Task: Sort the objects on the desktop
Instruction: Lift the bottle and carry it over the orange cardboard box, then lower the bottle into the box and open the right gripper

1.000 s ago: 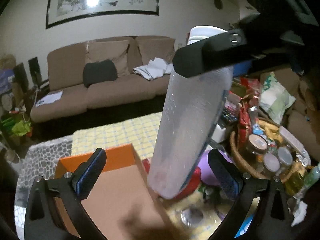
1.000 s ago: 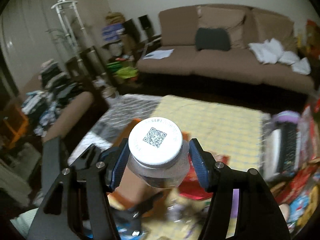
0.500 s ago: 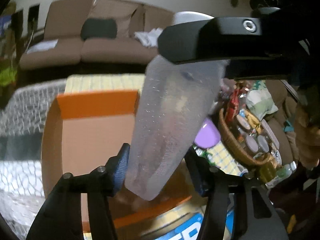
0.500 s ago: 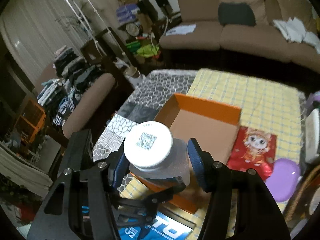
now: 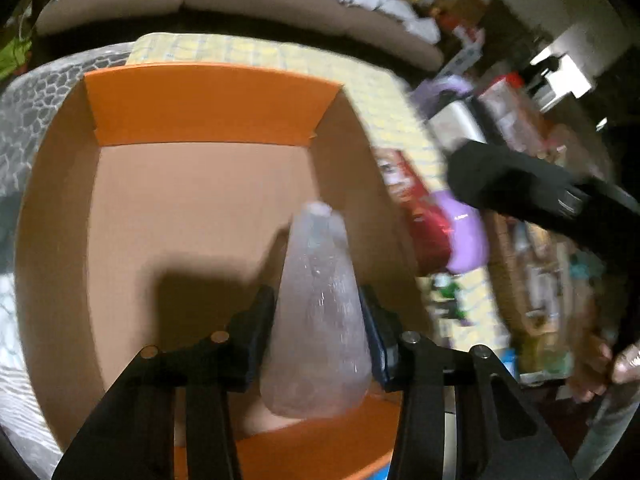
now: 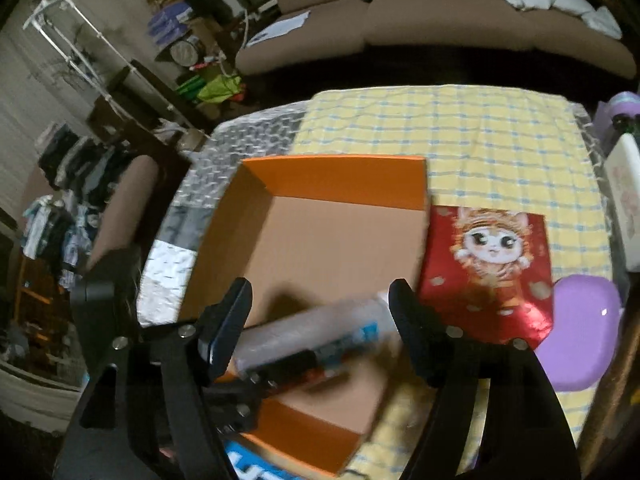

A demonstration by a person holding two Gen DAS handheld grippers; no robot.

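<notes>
Clear frosted plastic bottle (image 5: 318, 312) being clamped by left gripper (image 5: 318, 336), lying low inside orange cardboard box (image 5: 208, 104); right gripper (image 6: 320, 312) hanging spread apart, gripping nothing. Beyond, red cartoon envelope (image 6: 490, 272) and purple lid (image 6: 576, 328) seemingly awaiting sorting.

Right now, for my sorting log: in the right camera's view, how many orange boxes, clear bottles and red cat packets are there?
orange box: 1
clear bottle: 1
red cat packet: 1
Total: 3
</notes>
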